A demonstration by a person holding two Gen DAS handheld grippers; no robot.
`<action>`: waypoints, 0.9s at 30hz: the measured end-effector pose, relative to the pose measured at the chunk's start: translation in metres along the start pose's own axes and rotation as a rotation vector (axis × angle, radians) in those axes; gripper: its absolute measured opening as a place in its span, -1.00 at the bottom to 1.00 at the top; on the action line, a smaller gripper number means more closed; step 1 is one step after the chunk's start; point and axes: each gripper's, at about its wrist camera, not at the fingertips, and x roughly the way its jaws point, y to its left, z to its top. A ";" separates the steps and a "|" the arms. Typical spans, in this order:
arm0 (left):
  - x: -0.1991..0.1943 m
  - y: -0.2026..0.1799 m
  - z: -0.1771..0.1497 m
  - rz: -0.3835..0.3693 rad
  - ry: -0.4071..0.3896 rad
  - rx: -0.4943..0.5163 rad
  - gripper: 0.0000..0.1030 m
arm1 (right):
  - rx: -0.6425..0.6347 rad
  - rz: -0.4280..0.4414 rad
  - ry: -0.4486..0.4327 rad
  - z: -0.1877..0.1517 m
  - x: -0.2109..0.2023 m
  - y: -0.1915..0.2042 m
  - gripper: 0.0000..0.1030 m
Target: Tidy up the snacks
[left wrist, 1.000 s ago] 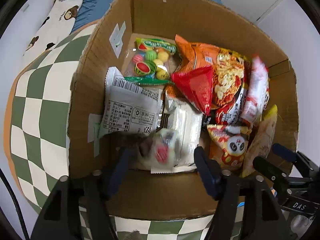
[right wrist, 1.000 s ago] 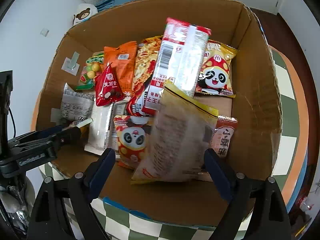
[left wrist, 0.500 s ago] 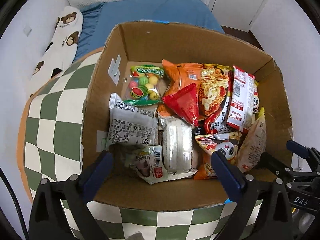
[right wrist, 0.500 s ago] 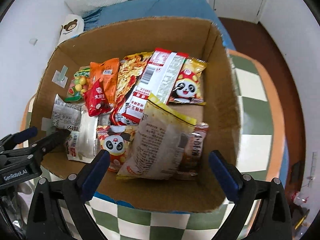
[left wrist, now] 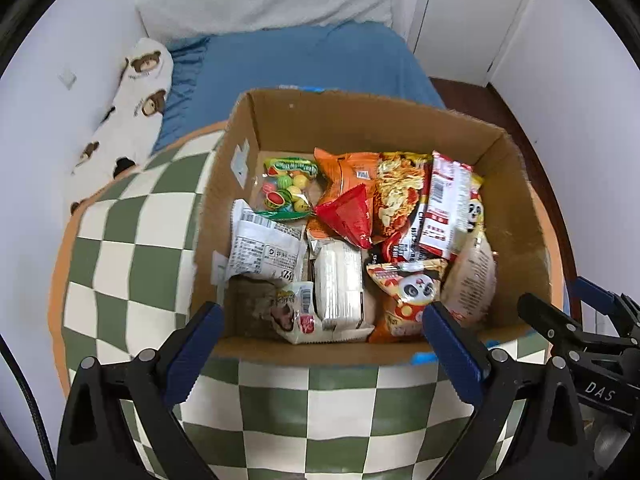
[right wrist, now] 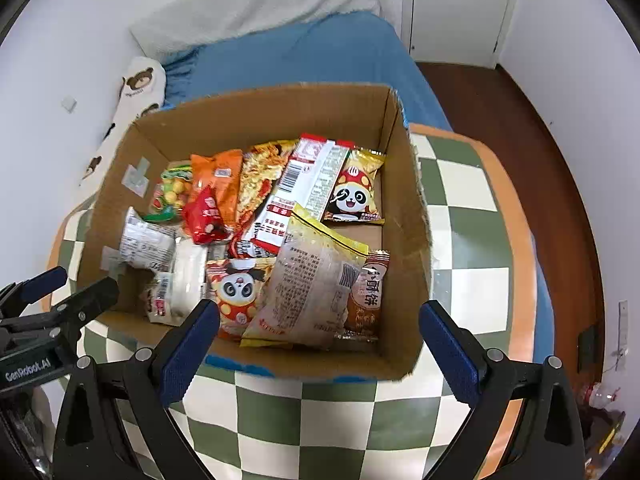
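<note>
A brown cardboard box [left wrist: 360, 120] [right wrist: 404, 240] stands on a green-and-white checkered table [left wrist: 132, 240] [right wrist: 468, 280] and holds several snack packets. A small white packet [left wrist: 298, 314] lies at its near left, a large pale bag [right wrist: 312, 284] at its near right. My left gripper [left wrist: 322, 346] is open and empty above the box's near edge. My right gripper [right wrist: 320, 344] is open and empty, also before the near edge. Each gripper shows at the side of the other's view.
A bed with a blue sheet [left wrist: 304, 64] and a bear-print pillow [left wrist: 132, 108] lies behind the table. White walls and a door [left wrist: 472, 8] stand at the back. Brown floor [right wrist: 540, 152] runs along the right of the table.
Both grippers have pulled back and up out of the box. The left let go of the small white packet, the right let go of the large pale bag; both lie in the box.
</note>
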 end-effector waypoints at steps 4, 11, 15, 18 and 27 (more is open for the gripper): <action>-0.035 -0.003 -0.018 0.007 -0.071 0.008 0.98 | -0.008 -0.003 -0.063 -0.017 -0.029 0.003 0.97; -0.092 -0.001 -0.054 0.004 -0.175 -0.007 0.98 | -0.026 -0.010 -0.183 -0.057 -0.092 0.011 0.97; -0.123 0.000 -0.076 0.008 -0.227 -0.012 0.98 | -0.043 -0.016 -0.251 -0.079 -0.128 0.018 0.98; -0.149 -0.001 -0.093 0.018 -0.274 -0.011 0.98 | -0.061 -0.023 -0.298 -0.096 -0.157 0.024 0.99; -0.199 0.003 -0.128 0.028 -0.339 -0.004 0.98 | -0.085 -0.017 -0.403 -0.140 -0.225 0.038 1.00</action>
